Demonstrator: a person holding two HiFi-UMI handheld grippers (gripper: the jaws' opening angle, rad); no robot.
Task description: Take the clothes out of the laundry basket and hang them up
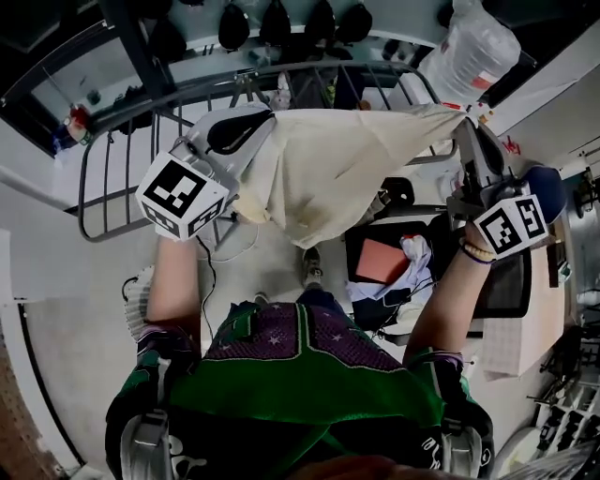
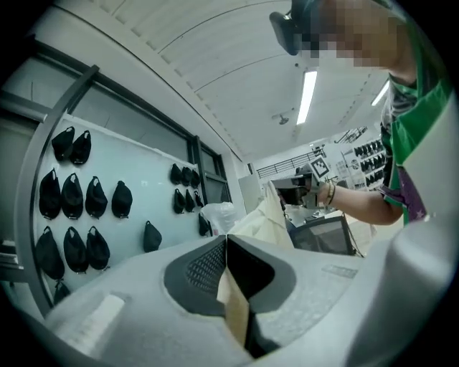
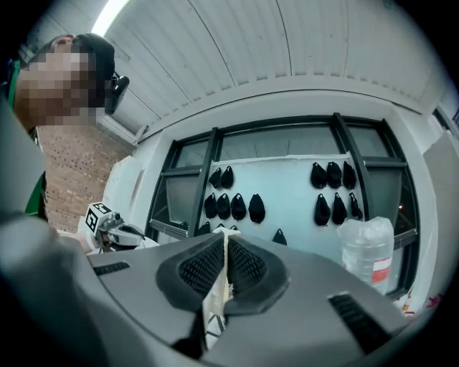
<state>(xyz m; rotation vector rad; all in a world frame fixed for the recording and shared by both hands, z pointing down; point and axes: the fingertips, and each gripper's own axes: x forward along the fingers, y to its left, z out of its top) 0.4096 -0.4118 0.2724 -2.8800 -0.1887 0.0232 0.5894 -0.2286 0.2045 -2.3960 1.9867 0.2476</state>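
In the head view, the left gripper and the right gripper are raised with a cream cloth stretched between them. Each pinches one top corner, and the cloth's middle sags down in a point between them. A grey metal drying rack lies beyond and below both grippers, its bars running under the left one. The laundry basket sits low under the right gripper, and more clothes, pink and white, are heaped in it. A big plastic water bottle stands past the right gripper, and black caps hang on the wall ahead.

In the left gripper view, the left gripper has its jaws closed tight on a fold of the cloth, which shows as a thin cream strip between the pads. The rest of the cloth runs off to the right gripper, which a hand holds up beyond it. The basket is below that gripper. Caps hang in rows on the wall to the left.

In the right gripper view, the right gripper is likewise clamped on the cloth, a pale edge squeezed between its ribbed pads. The left gripper shows off to its left, the caps straight ahead and the bottle to its right.
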